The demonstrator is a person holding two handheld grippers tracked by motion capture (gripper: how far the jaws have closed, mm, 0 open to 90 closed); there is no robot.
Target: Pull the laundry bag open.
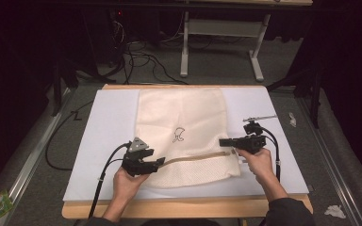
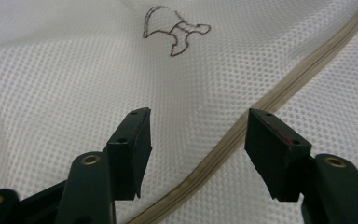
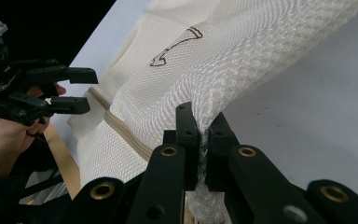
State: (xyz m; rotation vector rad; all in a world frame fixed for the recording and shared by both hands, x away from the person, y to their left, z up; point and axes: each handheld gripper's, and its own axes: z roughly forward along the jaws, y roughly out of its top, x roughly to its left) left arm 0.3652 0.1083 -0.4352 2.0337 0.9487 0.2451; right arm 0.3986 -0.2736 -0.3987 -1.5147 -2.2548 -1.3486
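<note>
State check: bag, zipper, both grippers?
mesh bag: flat on the table, right edge lifted
zipper: closed as far as visible
left gripper: open, jaws either side of the zipper, nothing pinched
right gripper: shut on the bag's mesh edge

Cream honeycomb-mesh bag (image 1: 184,127), tan zipper (image 1: 195,158), black grippers.

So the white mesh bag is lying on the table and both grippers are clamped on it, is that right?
Not quite. The right gripper is clamped on the mesh bag's edge, but the left gripper is open above the mesh by the zipper, as the left gripper view shows.
</note>
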